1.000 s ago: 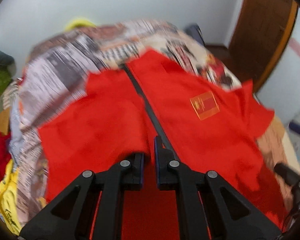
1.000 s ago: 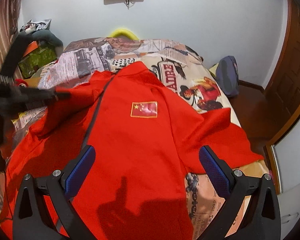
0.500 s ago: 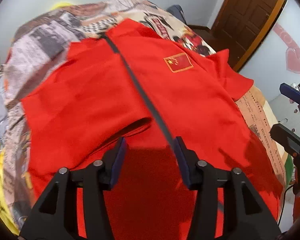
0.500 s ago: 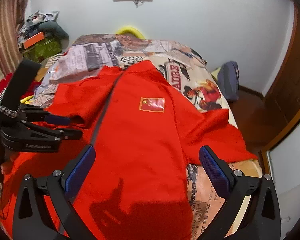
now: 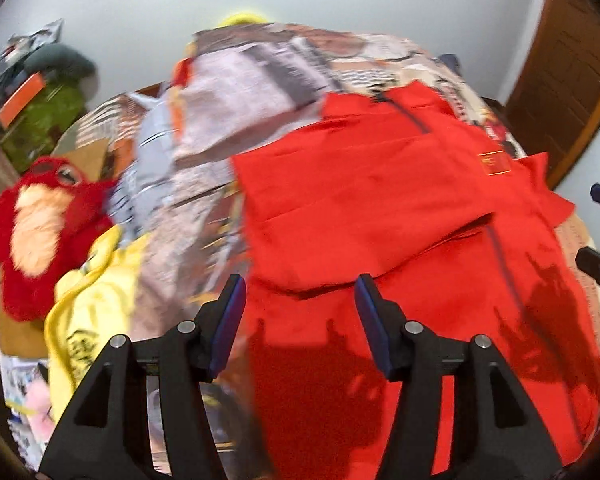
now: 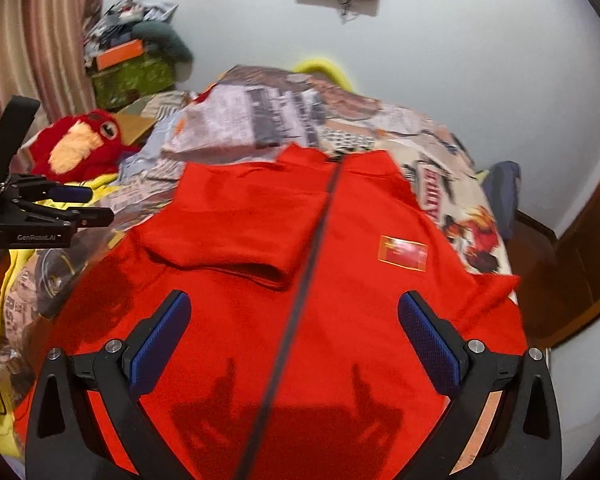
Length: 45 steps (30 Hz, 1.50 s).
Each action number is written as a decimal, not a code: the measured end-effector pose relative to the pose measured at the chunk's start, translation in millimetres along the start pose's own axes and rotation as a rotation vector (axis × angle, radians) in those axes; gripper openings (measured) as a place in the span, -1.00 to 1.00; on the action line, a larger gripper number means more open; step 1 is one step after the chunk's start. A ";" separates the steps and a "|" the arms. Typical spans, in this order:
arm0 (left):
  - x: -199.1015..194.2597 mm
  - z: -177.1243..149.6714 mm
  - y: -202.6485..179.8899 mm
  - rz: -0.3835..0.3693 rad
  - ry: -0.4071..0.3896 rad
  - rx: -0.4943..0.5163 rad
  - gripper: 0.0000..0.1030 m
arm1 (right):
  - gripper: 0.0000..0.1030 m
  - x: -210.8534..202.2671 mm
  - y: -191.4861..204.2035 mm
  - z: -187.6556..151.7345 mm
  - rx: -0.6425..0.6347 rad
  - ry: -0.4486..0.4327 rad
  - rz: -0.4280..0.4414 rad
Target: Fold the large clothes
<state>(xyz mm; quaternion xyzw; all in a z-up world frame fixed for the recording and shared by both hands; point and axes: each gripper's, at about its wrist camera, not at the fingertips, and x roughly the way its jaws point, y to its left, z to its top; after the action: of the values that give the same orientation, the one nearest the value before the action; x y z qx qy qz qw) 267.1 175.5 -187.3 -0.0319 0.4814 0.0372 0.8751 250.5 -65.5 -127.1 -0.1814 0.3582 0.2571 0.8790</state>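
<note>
A large red jacket [image 6: 300, 264] with a dark centre zip [image 6: 308, 272] and a flag patch [image 6: 403, 252] lies spread on the bed; it also shows in the left wrist view [image 5: 380, 216]. Its left sleeve [image 6: 228, 240] lies folded across the chest. Its right sleeve [image 6: 488, 292] sticks out toward the bed's right edge. My left gripper [image 5: 300, 312] is open and empty above the jacket's left edge; it also shows at the far left of the right wrist view [image 6: 96, 204]. My right gripper [image 6: 292, 332] is open and empty above the jacket's lower half.
The bed has a newspaper-print cover [image 6: 284, 120]. A red plush toy [image 6: 76, 148] and yellow cloth [image 5: 92, 304] lie at the bed's left side. A wooden door [image 6: 580, 248] stands at the right. A dark bag [image 6: 500, 192] sits by the far right bed edge.
My left gripper let go of the left sleeve, which now lies folded on the chest, opened wide and drew back to the left. My right gripper stayed open and shifted left over the zip.
</note>
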 end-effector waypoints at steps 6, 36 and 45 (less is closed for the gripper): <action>12.1 -26.5 44.7 0.034 0.031 -0.041 0.12 | 1.00 34.9 58.1 23.6 -0.135 0.042 0.046; 79.2 -56.9 59.9 -0.026 0.143 -0.066 0.26 | -0.88 178.5 146.1 41.1 -0.195 0.265 0.289; 132.7 -29.3 33.7 0.019 0.212 -0.042 0.37 | -0.88 104.3 73.3 89.2 -0.064 0.023 0.219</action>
<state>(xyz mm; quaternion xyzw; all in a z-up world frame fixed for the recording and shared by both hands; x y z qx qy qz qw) 310.1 210.9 -315.8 -0.0496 0.5706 0.0518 0.8181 319.5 71.8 -152.0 -0.1723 0.3775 0.3609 0.8352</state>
